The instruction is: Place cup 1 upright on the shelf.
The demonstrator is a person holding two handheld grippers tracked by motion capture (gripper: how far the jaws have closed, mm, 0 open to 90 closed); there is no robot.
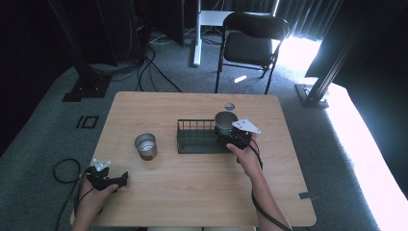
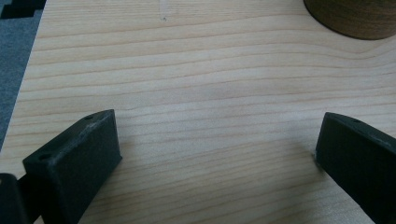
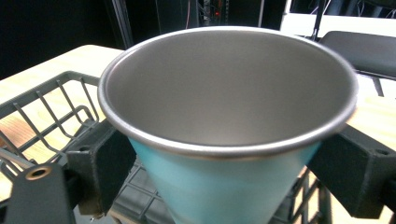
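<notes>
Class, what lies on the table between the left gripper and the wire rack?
In the high view, a metal cup stands between the left gripper and the wire rack.

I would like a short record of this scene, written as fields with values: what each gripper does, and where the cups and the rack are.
right gripper: shut on the teal cup, upright, over the right end of the wire rack
left gripper: open, nothing between its jaws, low at the table's near left corner
second cup: metal, upright on the table, left of the rack
rack: dark wire, mid-table
</notes>
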